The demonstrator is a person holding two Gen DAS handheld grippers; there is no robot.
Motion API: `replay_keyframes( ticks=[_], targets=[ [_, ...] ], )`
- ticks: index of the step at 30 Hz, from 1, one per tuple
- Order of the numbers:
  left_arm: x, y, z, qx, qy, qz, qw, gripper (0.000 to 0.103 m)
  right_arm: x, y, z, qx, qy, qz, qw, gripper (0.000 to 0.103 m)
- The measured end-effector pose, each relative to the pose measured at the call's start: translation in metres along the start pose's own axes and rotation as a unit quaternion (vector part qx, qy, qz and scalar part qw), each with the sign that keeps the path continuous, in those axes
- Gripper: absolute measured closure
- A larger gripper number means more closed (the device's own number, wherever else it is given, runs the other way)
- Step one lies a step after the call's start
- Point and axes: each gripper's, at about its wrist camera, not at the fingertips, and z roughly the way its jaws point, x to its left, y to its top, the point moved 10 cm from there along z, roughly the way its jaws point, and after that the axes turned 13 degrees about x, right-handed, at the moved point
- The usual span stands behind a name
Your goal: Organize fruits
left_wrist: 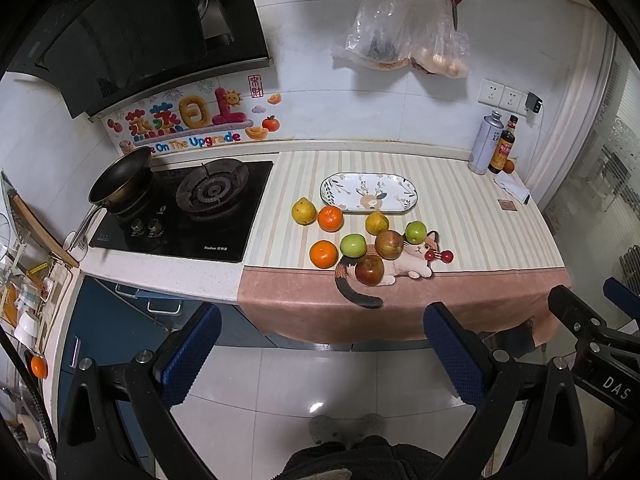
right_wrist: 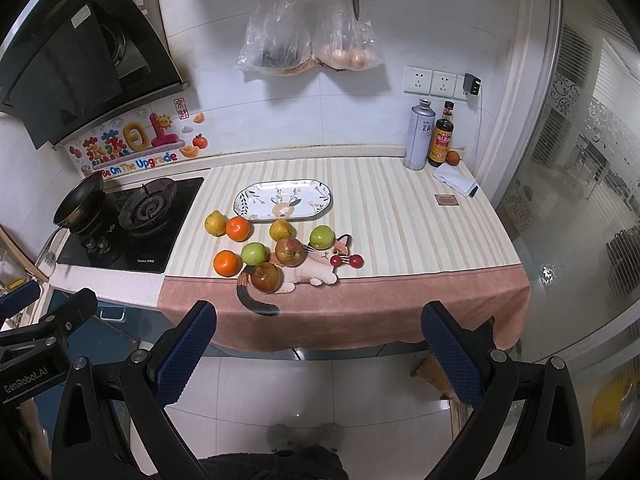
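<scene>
Left gripper [left_wrist: 320,354]: held back from the counter edge, over the floor; its blue-padded fingers [left_wrist: 191,354] are spread wide and nothing is held between them.

Right gripper [right_wrist: 320,352]: likewise held short of the counter, its fingers parted wide, nothing gripped.

Fruits: eight pieces are seen loose on the striped cloth [left_wrist: 460,208], ahead of both grippers and beyond the cloth's pink border. Two oranges [left_wrist: 330,218] [left_wrist: 323,254], two yellow pears [left_wrist: 303,211] [left_wrist: 377,223], two green apples [left_wrist: 353,245] [left_wrist: 416,231] and two red apples [left_wrist: 389,244] [left_wrist: 369,271] are counted.

Nearest fruit: the red apple at the front is nearest the fingertips; it sits on the printed cat [left_wrist: 412,258] of the cloth.

Plate [left_wrist: 332,196]: an oval patterned dish lies beyond the cluster, farther from the grippers, with no fruit on it.

Crowding: a green apple and both red apples appear to touch or nearly touch; the outer oranges and pears have more room.

Handling, judged: the fruits are taken to be firm, round and fairly smooth, moderately heavy, and prone to rolling if nudged. The pears are likely softer-skinned and could bruise under hard pressure.

Where to take hold, judged: each fruit is best closed on across its widest middle, the pads on opposite sides, from above. The pears are better taken across the fat lower body than the narrow neck.

Risk, judged: a neighbour may be knocked off the front edge when the clustered pieces are approached.
</scene>
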Motion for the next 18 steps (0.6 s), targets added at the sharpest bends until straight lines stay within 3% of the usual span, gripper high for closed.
replay_keyframes(
  ticks=[18],
  targets=[
    [-0.0049,-0.0023,0.0002,0.000,0.000,0.000,1.0000,0.000,-0.0003,0.0000,-0.0065,-0.001,0.002,0.000,1.000,0.000]
  ],
)
